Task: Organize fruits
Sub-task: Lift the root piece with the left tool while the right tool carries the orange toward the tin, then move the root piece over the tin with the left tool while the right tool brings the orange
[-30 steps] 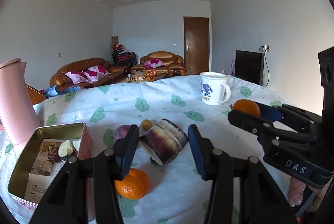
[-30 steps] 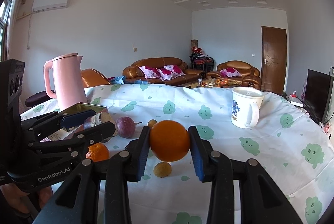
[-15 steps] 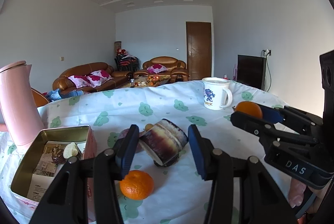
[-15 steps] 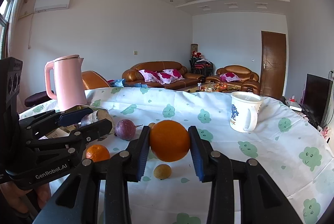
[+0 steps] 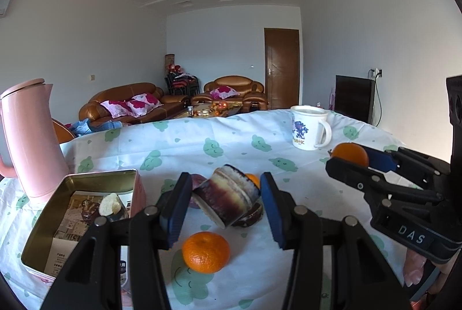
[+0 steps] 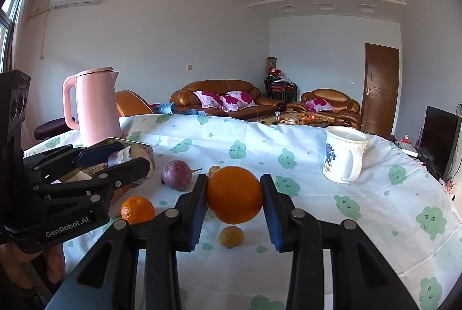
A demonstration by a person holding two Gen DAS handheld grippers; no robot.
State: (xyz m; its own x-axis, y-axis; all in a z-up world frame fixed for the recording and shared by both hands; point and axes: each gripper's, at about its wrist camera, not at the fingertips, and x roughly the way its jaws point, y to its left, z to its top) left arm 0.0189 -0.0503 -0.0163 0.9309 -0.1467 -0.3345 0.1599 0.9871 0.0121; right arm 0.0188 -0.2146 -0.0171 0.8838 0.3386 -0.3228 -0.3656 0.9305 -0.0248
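My left gripper [image 5: 225, 190] is shut on a purple-and-white sugarcane piece [image 5: 228, 194], held tilted above the tablecloth beside an open gold tin [image 5: 86, 180]. In the right wrist view the same gripper [image 6: 130, 157] shows at the left with the cane piece [image 6: 131, 155] in it. A large orange [image 6: 234, 194] is clamped in my right gripper [image 6: 234, 196] above the table, and the orange [image 5: 350, 154] also appears at the right of the left wrist view. On the cloth lie a tangerine [image 5: 206, 252], a purple passion fruit [image 6: 176, 175] and a small yellow fruit [image 6: 230, 236].
A pink kettle [image 6: 95, 105] stands behind the tin at the left. A white mug [image 6: 343, 157] stands at the right rear of the round table [image 6: 375, 209]. The tin holds papers and a pale fruit slice [image 5: 109, 204]. Another small yellow fruit [image 6: 213, 170] lies behind the orange.
My left gripper has drifted slightly to the left with the cane piece. The right gripper and its orange have kept still.
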